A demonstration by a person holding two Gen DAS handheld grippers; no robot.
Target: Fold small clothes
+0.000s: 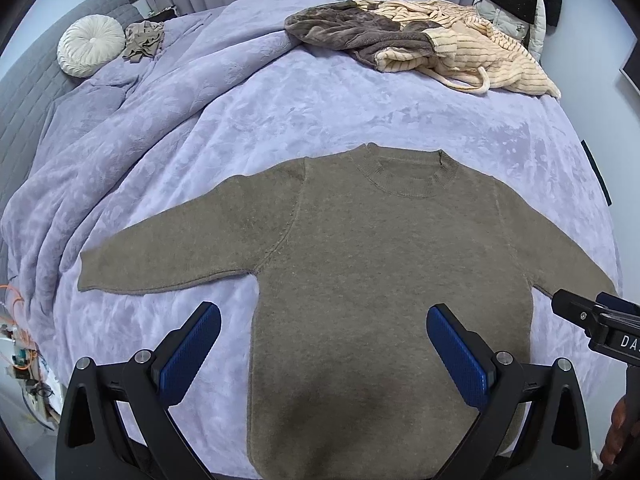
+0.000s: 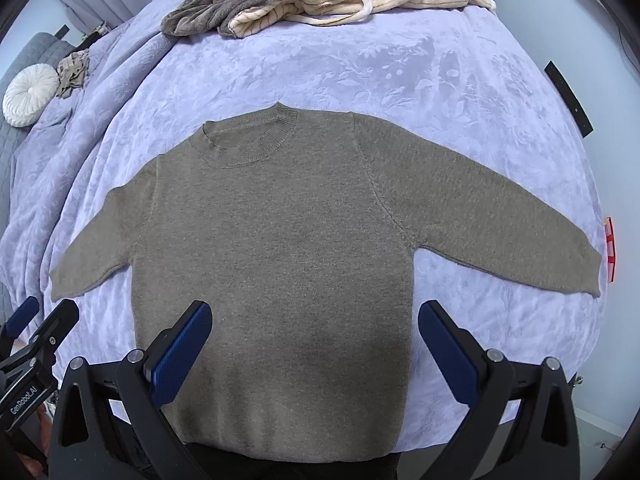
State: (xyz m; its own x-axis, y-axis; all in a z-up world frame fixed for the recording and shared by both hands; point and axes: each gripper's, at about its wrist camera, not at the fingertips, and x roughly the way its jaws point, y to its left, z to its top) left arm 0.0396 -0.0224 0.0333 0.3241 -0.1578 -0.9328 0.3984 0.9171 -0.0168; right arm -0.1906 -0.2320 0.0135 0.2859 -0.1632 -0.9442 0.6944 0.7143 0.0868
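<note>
**Brown sweater lying flat on bed, both grippers hovering wide**

Item 1: brown knit sweater (image 1: 372, 264), lying flat and face up on the lavender bedspread (image 1: 320, 108), collar pointing toward the far side of the bed, hem lying at the near edge. Both sleeves are stretching outward and slightly down, one to each side. No folds are showing in the body.

Item 2: left gripper (image 1: 324, 344), hovering over the lower left part of the sweater with jaws spread wide and nothing between them. One blue pad (image 1: 188, 360) is sitting over bare bedspread, the other over the sweater's body.

Item 3: right gripper (image 2: 314, 342), hovering over the lower right part of the sweater, jaws likewise spread wide and holding nothing. Its left pad is lying over the knit, its right pad over the bedspread just past the side seam.

Item 4: pile of clothes (image 1: 420, 44), cream striped and grey-brown plush, lying heaped at the far end of the bed, well apart from the sweater.

Item 5: round white cushion (image 1: 91, 45), resting at the far left beside a small crumpled tan cloth (image 1: 144, 40).
</note>
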